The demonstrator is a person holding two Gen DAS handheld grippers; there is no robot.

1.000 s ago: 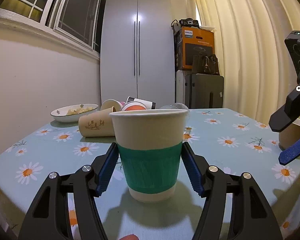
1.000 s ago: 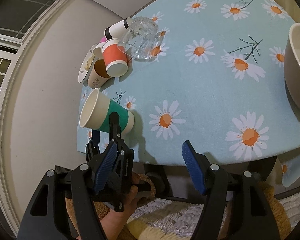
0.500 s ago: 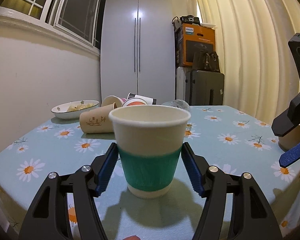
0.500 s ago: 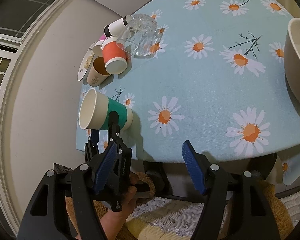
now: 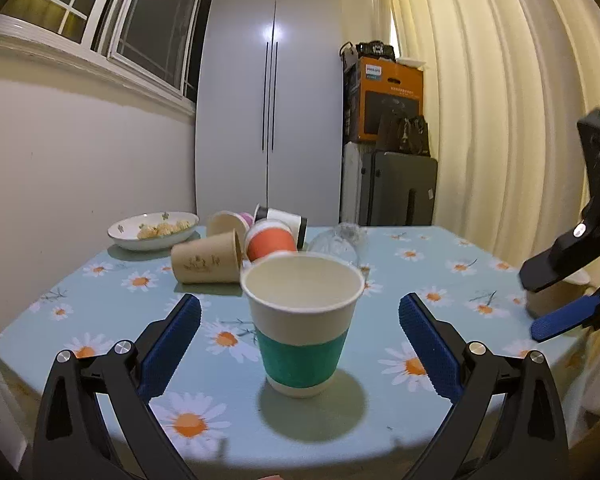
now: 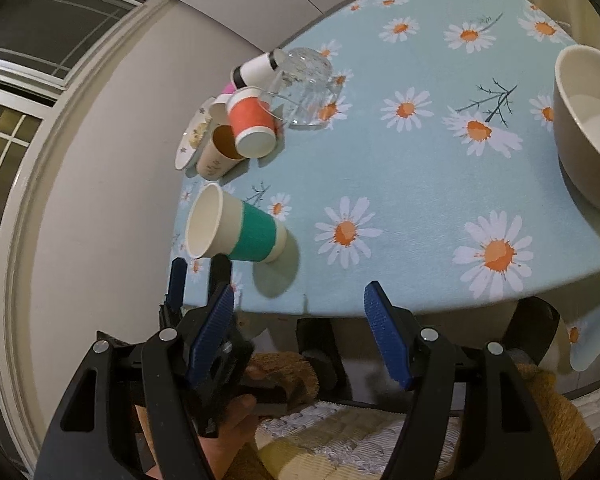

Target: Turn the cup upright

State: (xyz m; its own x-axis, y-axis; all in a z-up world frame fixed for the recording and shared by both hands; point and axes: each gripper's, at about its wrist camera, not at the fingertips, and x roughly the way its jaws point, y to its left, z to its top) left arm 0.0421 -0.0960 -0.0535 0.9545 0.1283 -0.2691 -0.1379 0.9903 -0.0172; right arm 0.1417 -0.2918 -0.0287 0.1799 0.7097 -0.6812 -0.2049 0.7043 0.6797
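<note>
Daisy-print table (image 5: 380, 420), upright green-banded cup (image 5: 302, 322), tipped cups (image 5: 208, 260), glass (image 6: 304, 84), plate (image 5: 152, 232), bowl (image 6: 588, 128)

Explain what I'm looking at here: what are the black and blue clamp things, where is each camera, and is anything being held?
There is no robot arm. A person holds a hand-operated two-finger gripper in each hand, with a fisheye camera on each looking forward along its fingers.

The left wrist view looks level across the daisy tablecloth. The left gripper has its jaws wide apart, one on each side of an upright green-banded paper cup, touching nothing.

The right wrist view looks down from above the table's near edge. The right gripper is also open and empty.

Further back lie several tipped cups: a tan paper cup, an orange one, and a clear glass, beside a plate of food. A beige bowl sits to the right.
</note>
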